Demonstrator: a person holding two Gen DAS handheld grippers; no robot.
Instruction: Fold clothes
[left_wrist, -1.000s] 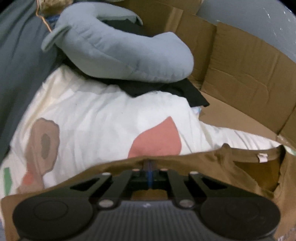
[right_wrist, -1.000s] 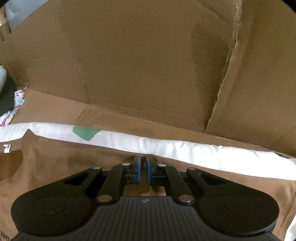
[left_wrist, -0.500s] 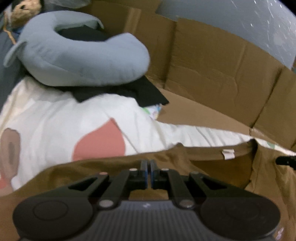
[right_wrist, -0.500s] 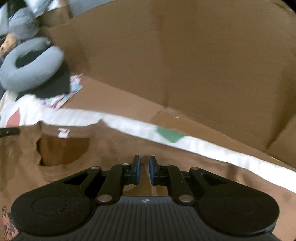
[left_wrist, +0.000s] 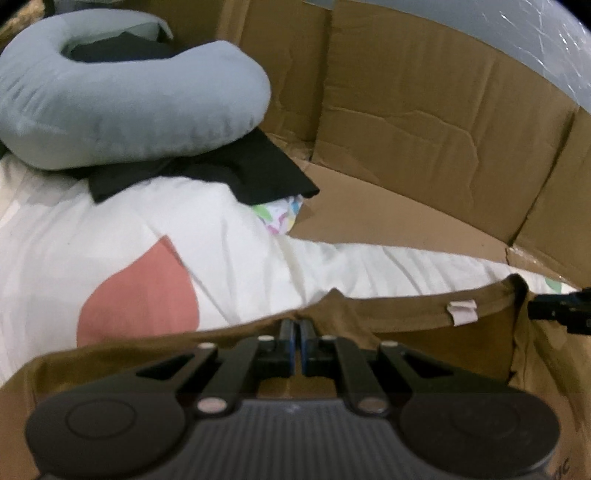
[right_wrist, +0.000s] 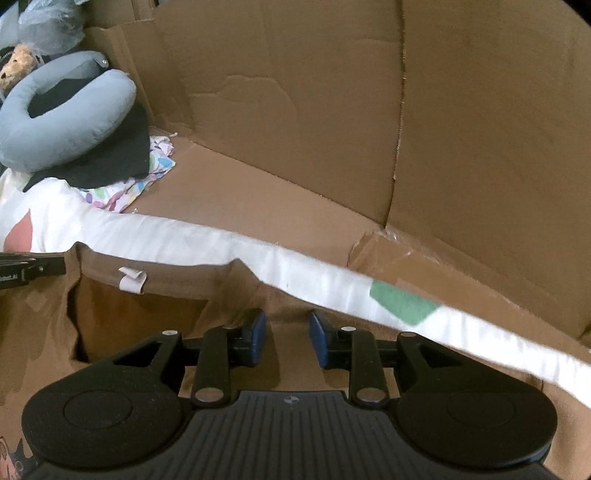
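- Far left, a grey-blue neck pillow (left_wrist: 122, 103) sits on a black garment (left_wrist: 236, 173), well clear of the work; a patterned cloth (right_wrist: 125, 188) pokes out from under them.
- A white sheet with coloured patches (left_wrist: 110, 236) covers the surface beneath everything, inside a cardboard box wall (right_wrist: 332, 110).
- The brown T-shirt (left_wrist: 369, 314) lies spread on the sheet, collar edge away from both cameras, neck opening and its white label (left_wrist: 461, 312) between the two tools. Its top edge runs left to right, so that is its long axis as seen here.
- The left gripper (left_wrist: 295, 343) has its jaws pressed together on the shirt's top edge, at the shoulder just left of the neck opening; a small peak of fabric rises at the tips.
- The right gripper (right_wrist: 286, 339) has its blue pads (right_wrist: 256, 330) apart, with brown fabric lying between and below them, right of the neck opening; nothing is pinched.
- My reading: one shoulder is held and the other is loose, which fits either a grasp about to be made or a let-go after laying the shirt down. The shirt edge lies directly ahead of the right tips.
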